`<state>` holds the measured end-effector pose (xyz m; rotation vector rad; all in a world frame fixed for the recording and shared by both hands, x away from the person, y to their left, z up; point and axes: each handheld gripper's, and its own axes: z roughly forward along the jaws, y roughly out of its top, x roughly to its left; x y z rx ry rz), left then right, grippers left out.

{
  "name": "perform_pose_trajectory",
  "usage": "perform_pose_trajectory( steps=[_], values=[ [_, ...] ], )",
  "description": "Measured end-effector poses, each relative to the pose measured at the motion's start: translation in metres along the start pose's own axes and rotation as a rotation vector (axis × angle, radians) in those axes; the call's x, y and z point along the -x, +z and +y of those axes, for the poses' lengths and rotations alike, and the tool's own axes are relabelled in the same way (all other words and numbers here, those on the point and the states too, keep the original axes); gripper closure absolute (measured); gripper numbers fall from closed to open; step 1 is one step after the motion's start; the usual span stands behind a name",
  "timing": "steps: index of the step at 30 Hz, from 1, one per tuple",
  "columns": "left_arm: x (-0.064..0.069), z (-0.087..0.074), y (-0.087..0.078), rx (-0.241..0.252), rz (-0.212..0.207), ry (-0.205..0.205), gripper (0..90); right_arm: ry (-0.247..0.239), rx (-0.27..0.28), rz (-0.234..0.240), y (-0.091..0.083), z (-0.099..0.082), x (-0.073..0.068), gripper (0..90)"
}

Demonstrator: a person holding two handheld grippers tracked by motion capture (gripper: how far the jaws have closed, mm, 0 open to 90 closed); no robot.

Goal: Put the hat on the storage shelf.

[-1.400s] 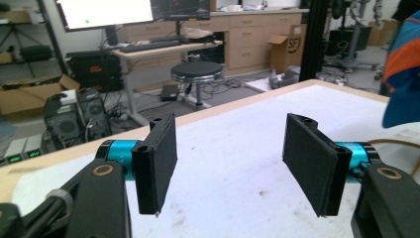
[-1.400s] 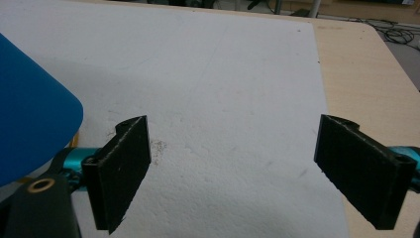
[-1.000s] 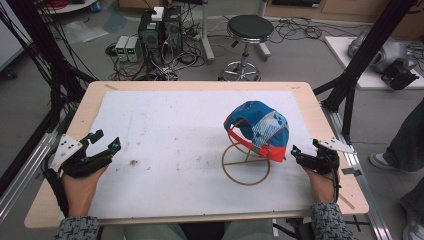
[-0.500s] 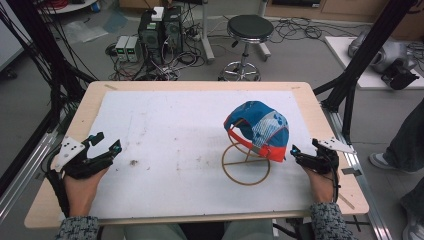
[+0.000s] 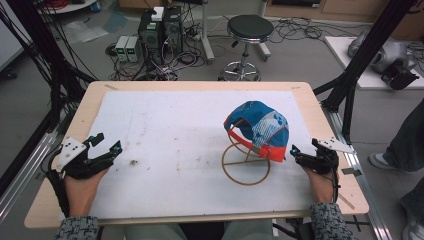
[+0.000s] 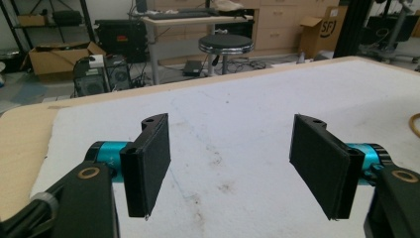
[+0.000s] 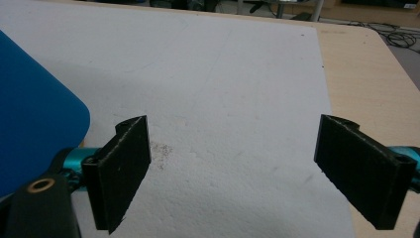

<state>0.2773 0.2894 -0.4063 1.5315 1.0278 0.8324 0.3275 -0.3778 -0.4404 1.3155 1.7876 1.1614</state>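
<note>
High view shows a blue cap (image 5: pixel 257 129) perched on a wire stand (image 5: pixel 246 162) right of centre on the white-covered surface (image 5: pixel 165 130). Just beside its brim sits the right hand-held gripper (image 5: pixel 294 152), jaws wide and empty. Well apart, at the left edge, the left hand-held gripper (image 5: pixel 109 144) also gapes empty.

The right gripper (image 7: pixel 233 176) held its two black jaws wide apart over a white mat (image 7: pixel 223 89), with nothing between them. A blue cap brim (image 7: pixel 34 129) lay just left of the left jaw.
</note>
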Motion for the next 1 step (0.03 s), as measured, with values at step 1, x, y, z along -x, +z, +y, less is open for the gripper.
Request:
perform_pose_trajectory(
  steps=[1],
  values=[
    [0.0000,-0.0008,0.0013,-0.012,0.001,-0.003,31.8,-0.001,-0.001,0.000,0.0001,0.0002,0.0000,13.5]
  ],
)
